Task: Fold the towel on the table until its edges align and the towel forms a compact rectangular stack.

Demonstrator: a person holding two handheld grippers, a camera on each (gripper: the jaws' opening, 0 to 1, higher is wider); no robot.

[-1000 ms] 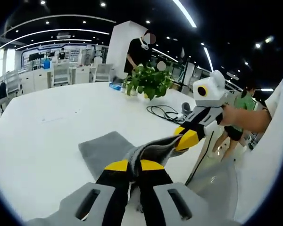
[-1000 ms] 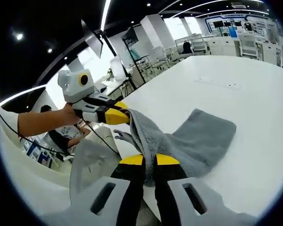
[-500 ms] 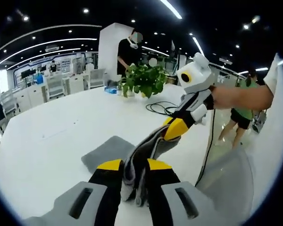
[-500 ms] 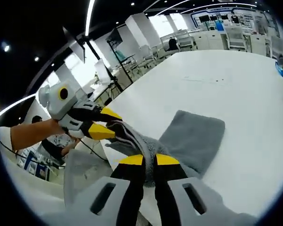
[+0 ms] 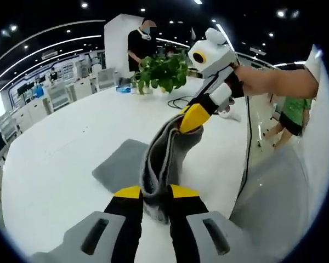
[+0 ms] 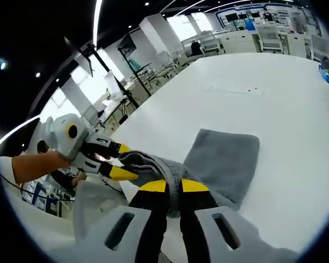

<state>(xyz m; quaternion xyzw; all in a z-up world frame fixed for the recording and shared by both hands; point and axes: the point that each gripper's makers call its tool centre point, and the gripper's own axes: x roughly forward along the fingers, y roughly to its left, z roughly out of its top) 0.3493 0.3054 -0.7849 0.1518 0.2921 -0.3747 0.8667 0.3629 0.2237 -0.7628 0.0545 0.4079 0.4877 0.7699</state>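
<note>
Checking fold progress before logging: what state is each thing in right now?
towel: gray, near edge lifted off the table, far part lying flat
left gripper: shut on towel, at one corner
right gripper: shut on towel, at another corner
table: white, holding the towel's flat part
potted plant: upright at the far end of the table

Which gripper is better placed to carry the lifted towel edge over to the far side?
Neither alone. The left gripper and right gripper each clamp one corner of the grey towel, whose far half lies on the white table, so probably both should move together.
</note>
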